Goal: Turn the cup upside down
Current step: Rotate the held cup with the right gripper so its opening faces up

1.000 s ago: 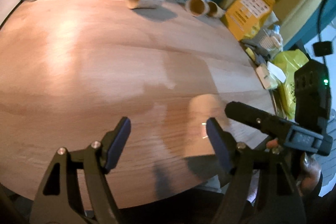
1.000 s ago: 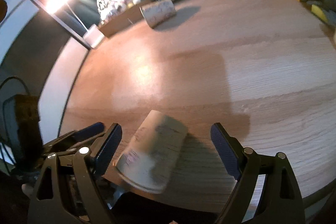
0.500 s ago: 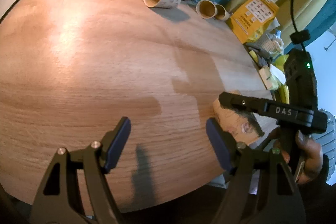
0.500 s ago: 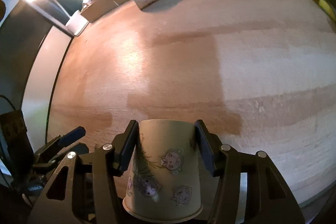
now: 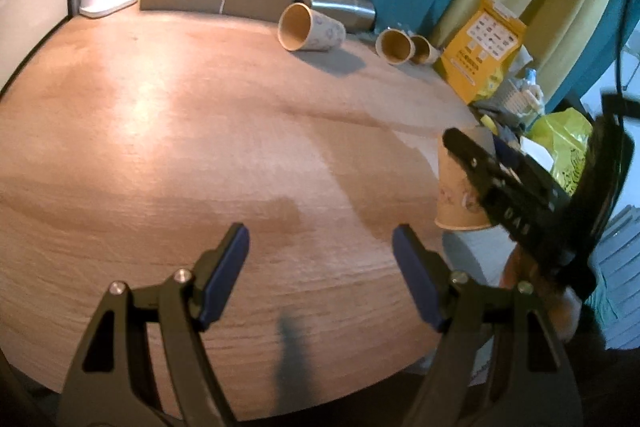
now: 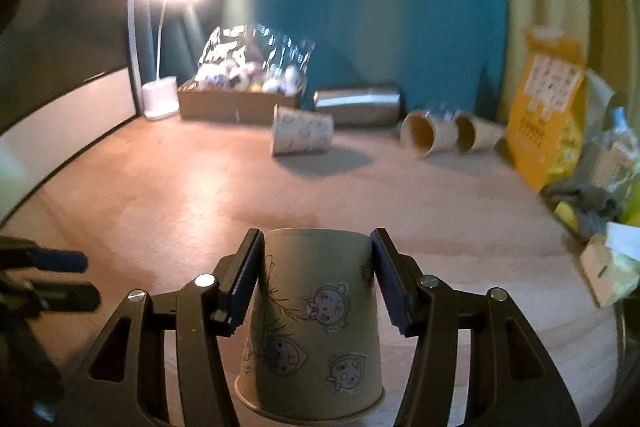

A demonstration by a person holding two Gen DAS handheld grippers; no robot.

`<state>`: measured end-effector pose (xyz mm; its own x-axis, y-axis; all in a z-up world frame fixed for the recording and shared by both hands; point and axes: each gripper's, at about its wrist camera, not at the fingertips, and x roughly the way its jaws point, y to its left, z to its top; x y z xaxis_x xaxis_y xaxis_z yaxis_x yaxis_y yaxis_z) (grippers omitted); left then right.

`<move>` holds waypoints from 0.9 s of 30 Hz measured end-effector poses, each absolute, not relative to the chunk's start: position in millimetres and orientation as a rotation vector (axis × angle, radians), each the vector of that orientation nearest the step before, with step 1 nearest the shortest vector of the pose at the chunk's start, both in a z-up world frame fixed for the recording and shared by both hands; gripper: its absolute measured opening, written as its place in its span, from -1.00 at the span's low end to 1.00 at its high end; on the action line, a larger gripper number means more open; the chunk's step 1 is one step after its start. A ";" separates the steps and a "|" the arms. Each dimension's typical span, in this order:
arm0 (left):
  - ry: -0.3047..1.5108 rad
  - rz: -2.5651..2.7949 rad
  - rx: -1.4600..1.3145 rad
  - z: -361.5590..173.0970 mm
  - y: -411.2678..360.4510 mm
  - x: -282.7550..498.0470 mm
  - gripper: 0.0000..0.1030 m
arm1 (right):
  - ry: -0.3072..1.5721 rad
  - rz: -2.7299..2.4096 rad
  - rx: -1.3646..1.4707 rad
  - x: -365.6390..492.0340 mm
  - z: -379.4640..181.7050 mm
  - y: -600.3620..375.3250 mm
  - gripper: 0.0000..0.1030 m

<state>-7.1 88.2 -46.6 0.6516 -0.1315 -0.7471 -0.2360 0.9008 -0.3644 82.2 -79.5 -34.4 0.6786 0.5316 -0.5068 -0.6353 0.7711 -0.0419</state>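
Note:
My right gripper (image 6: 318,269) is shut on a paper cup (image 6: 316,331) printed with cartoon faces. The cup is upside down, rim at the bottom, base on top, near the table's front right edge. In the left wrist view the same cup (image 5: 460,187) stands inverted at the right, with the right gripper's black finger across it. My left gripper (image 5: 320,267) is open and empty over the wooden table (image 5: 180,147), to the left of the cup.
Three more paper cups lie on their sides at the back: a printed one (image 6: 302,135) and two plain ones (image 6: 424,133), (image 6: 476,133). Behind them are a steel flask (image 6: 358,103), a cardboard box (image 6: 236,105), a lamp base (image 6: 160,101), and a yellow bag (image 6: 548,115) at right.
The right gripper closed on the lying cup, then turned it over so it stands rim down near the table edge. The left gripper stayed open and drew back slightly.

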 end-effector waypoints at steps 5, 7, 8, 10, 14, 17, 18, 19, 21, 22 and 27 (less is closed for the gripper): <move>0.870 0.075 -0.452 -50.5 83.5 -3.7 0.47 | 0.393 0.636 -0.202 62.9 -43.5 -100.9 0.12; 0.871 0.072 -0.447 -51.4 80.1 -1.6 0.47 | 0.350 0.631 -0.189 54.0 -47.2 -111.8 0.12; 0.867 0.069 -0.442 -51.1 77.9 -0.7 0.47 | 0.337 0.625 -0.197 49.8 -48.5 -115.9 0.12; 0.866 0.062 -0.427 -50.6 72.8 0.3 0.47 | 0.320 0.619 -0.205 42.7 -52.2 -122.0 0.13; 0.864 0.047 -0.401 -50.2 61.7 4.1 0.47 | 0.280 0.610 -0.181 31.7 -56.2 -139.7 0.13; 0.857 0.039 -0.392 -49.0 55.2 5.3 0.47 | 0.269 0.603 -0.163 25.5 -59.6 -152.4 0.13; 0.856 0.037 -0.385 -48.5 52.5 5.7 0.47 | 0.261 0.604 -0.158 23.3 -60.6 -155.6 0.13; 0.857 0.033 -0.380 -48.1 50.0 6.4 0.47 | 0.252 0.605 -0.150 21.0 -62.3 -159.1 0.13; 0.863 0.028 -0.375 -47.8 45.7 7.8 0.47 | 0.268 0.623 -0.134 21.4 -62.3 -158.8 0.13; 0.864 0.024 -0.373 -46.9 44.1 8.3 0.47 | 0.270 0.633 -0.132 21.3 -60.4 -156.8 0.13; 0.844 0.038 -0.376 -40.7 47.1 8.0 0.47 | 0.393 0.683 -0.200 38.1 -45.0 -127.3 0.13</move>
